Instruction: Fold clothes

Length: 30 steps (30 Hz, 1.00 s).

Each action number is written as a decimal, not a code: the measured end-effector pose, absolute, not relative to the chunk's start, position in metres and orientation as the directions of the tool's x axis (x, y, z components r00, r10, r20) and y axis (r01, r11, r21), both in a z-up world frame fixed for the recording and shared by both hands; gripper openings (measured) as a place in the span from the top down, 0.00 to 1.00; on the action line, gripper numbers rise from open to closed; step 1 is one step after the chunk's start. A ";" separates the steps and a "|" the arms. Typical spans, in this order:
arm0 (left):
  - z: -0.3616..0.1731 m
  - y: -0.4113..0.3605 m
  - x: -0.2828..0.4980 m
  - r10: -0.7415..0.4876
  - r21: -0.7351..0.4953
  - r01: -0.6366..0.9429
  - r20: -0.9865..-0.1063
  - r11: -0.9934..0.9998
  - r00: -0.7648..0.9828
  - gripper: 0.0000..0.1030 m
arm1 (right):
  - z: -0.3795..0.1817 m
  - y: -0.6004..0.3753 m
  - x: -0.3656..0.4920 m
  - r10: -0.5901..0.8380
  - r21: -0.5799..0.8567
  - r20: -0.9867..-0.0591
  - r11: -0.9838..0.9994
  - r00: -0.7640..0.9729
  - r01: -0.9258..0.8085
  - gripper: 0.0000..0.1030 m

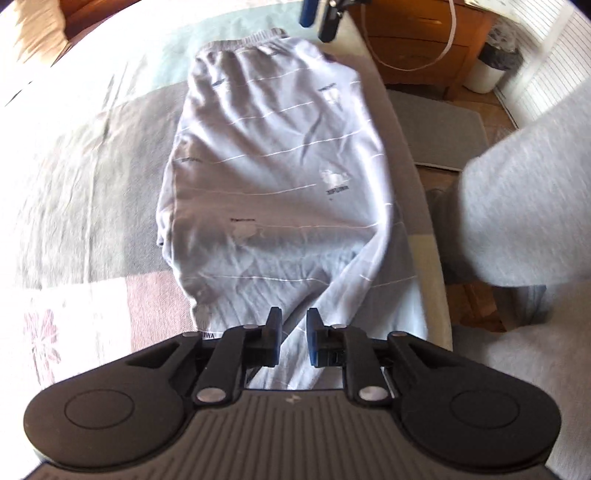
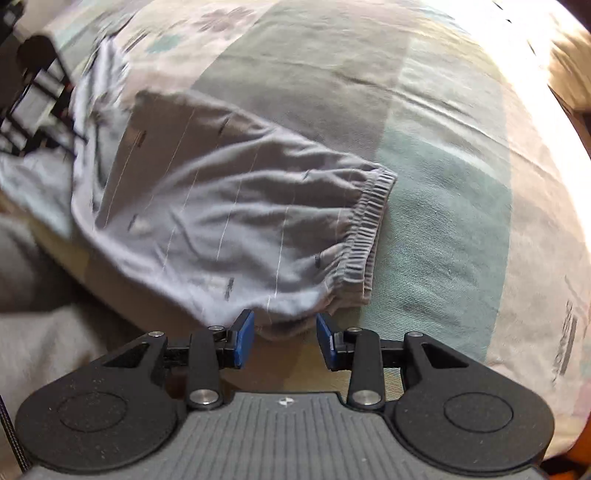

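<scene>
Two grippers above one pair of grey pyjama trousers (image 1: 266, 177), laid lengthwise on a patchwork bedspread (image 1: 92, 177) near the bed's edge. Fine white stripes and small printed motifs across the cloth, which looks doubled over along its length. Elastic waistband (image 1: 245, 38) at the far end in the left wrist view; leg ends nearest that camera, spreading into two layers just under the fingers. Left gripper (image 1: 294, 338) over those leg ends, jaws a little apart, nothing pinched between them, cloth lying loose below. Right gripper (image 2: 285, 341) at the waistband end (image 2: 364, 236), jaws parted wider, blue pads (image 2: 243, 341) either side of a bulge of fabric but not pressing on it. Same right gripper seen at the top of the left wrist view (image 1: 319, 16), above the waistband. Grey sleeve (image 1: 524, 199) at the right of that view, beside the bed. Wooden cabinet (image 1: 417, 40) and grey floor mat (image 1: 439, 129) beyond the mattress edge. Edges of both views blurred.
</scene>
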<state>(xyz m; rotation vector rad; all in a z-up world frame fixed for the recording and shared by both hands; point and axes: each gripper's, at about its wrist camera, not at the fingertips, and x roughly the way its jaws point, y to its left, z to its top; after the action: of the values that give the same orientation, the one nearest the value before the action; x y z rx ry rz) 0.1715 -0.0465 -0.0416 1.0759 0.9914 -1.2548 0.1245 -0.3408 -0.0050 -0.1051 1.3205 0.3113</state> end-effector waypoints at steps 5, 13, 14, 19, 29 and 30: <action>-0.067 -0.055 0.173 -0.234 0.059 0.994 -0.969 0.087 0.078 0.85 | -0.055 -0.313 0.143 0.090 0.055 -0.967 0.987 0.240 -0.148 0.65; -0.070 -0.061 0.171 -0.239 0.062 0.996 -0.968 0.061 0.075 0.85 | -0.025 -0.335 0.136 -0.030 0.024 -0.938 0.988 0.344 0.150 0.79; -0.069 -0.062 0.172 -0.237 0.057 0.996 -0.969 0.063 0.071 0.85 | -0.026 -0.337 0.135 -0.036 0.035 -0.936 0.981 0.350 0.193 0.79; -0.070 -0.066 0.174 -0.237 0.035 0.998 -0.970 0.043 0.044 0.84 | -0.044 -0.347 0.137 -0.008 0.155 -0.905 0.925 0.425 0.348 0.70; -0.076 -0.078 0.163 -0.216 -0.027 0.999 -0.976 -0.027 -0.033 0.78 | -0.054 -0.366 0.138 -0.043 0.142 -0.918 0.892 0.394 0.430 0.85; -0.075 -0.079 0.163 -0.219 -0.029 0.999 -0.975 -0.020 -0.032 0.78 | -0.051 -0.364 0.139 -0.047 0.130 -0.919 0.902 0.392 0.412 0.85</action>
<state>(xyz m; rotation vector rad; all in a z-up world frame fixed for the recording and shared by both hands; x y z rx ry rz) 0.1626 -0.0789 -0.0746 1.0420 1.0585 -1.3400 0.1388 -0.3636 -0.0507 0.3653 1.1369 -0.2995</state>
